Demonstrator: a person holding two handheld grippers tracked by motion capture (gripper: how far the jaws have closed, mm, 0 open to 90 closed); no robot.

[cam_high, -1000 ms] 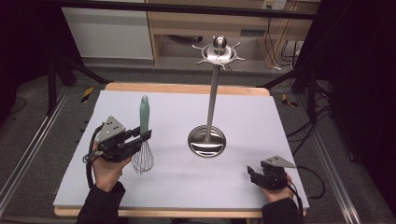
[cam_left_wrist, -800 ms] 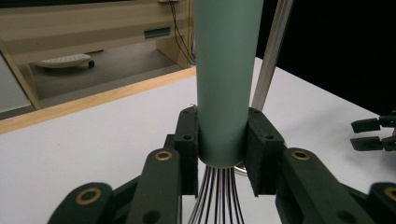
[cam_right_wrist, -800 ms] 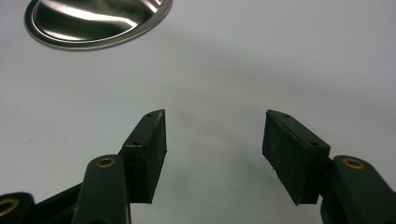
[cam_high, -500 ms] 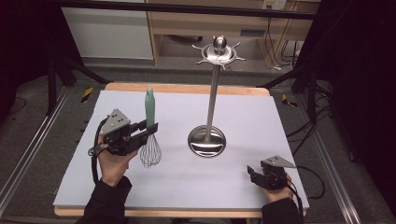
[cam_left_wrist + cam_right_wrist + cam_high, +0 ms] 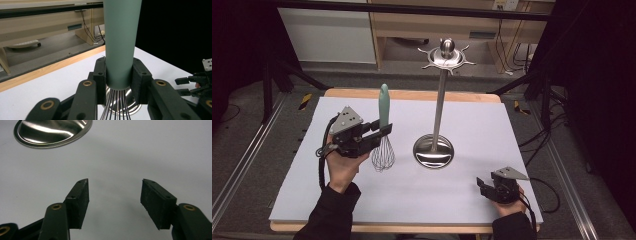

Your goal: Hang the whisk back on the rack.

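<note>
One white table (wooden edge), dark surroundings

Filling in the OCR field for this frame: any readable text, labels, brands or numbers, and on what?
None readable. The whisk, the metal stand, the left gripper and the right gripper carry no visible lettering. The yellow-and-black tags on the floor are too small to show any marking.

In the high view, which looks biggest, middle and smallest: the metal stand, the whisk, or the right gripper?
1. Metal stand, by far the tallest.
2. Whisk, held upright by the left gripper.
3. Right gripper, smallest, though nearest the camera.
</note>
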